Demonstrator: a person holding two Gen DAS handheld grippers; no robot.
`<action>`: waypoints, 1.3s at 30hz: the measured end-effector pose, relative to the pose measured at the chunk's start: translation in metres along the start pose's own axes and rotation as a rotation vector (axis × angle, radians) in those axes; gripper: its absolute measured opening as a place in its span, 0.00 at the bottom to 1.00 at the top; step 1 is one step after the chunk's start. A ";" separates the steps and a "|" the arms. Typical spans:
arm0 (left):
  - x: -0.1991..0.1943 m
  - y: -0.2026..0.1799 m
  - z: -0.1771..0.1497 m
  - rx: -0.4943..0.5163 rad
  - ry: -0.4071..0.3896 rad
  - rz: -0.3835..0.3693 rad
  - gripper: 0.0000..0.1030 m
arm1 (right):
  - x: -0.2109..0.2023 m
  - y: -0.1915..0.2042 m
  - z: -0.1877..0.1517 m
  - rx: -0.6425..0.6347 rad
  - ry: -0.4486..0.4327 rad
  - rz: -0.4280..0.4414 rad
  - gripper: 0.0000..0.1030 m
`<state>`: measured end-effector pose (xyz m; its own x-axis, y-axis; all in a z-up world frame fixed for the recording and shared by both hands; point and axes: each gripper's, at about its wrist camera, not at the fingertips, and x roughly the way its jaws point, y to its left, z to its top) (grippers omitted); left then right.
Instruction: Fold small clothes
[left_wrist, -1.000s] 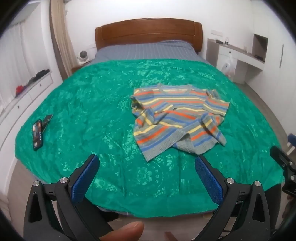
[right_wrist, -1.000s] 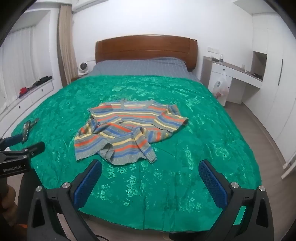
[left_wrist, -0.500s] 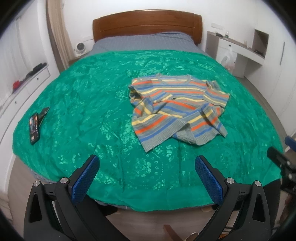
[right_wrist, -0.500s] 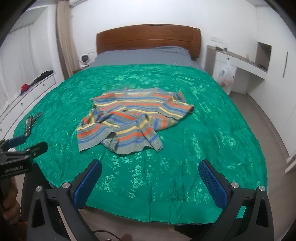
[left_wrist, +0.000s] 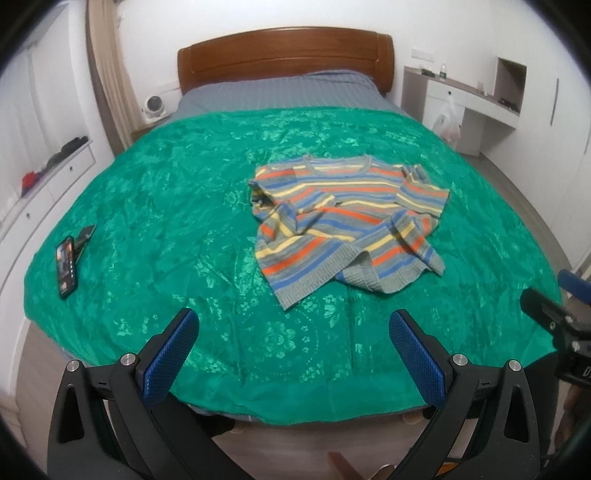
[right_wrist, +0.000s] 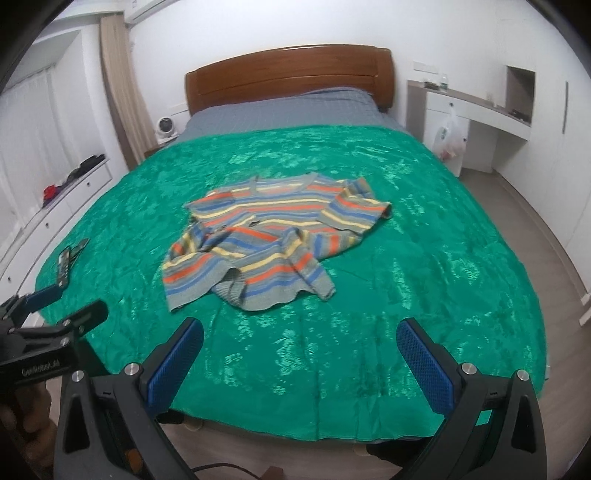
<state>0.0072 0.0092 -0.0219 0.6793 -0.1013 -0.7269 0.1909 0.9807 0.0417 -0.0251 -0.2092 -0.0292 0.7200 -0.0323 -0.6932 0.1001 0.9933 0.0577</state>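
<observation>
A small striped sweater in grey, orange, blue and yellow lies crumpled on the green bedspread, near the middle of the bed. It also shows in the right wrist view, with its hem toward me. My left gripper is open and empty above the bed's foot edge, short of the sweater. My right gripper is open and empty, also above the foot edge. The right gripper's tip shows at the right edge of the left wrist view.
A phone on a small stand lies at the left edge of the bedspread. A wooden headboard and grey sheet are at the far end. White drawers run along the left; a white desk stands at the right.
Both grippers have moved a little forward and up toward the bed; the sweater sits larger in both views. Both stay open. The sweater has not moved.
</observation>
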 end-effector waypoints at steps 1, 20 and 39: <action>-0.001 0.001 0.000 -0.004 -0.003 0.002 1.00 | -0.001 0.001 0.000 -0.004 -0.005 -0.009 1.00; -0.007 0.002 0.002 -0.030 -0.030 -0.010 1.00 | -0.009 0.003 0.006 -0.058 -0.073 -0.075 1.00; -0.005 0.000 -0.001 -0.022 -0.010 -0.014 1.00 | -0.007 0.005 0.001 -0.070 -0.073 -0.122 1.00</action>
<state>0.0038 0.0101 -0.0189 0.6838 -0.1163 -0.7203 0.1849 0.9826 0.0170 -0.0293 -0.2042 -0.0235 0.7537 -0.1584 -0.6379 0.1435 0.9868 -0.0756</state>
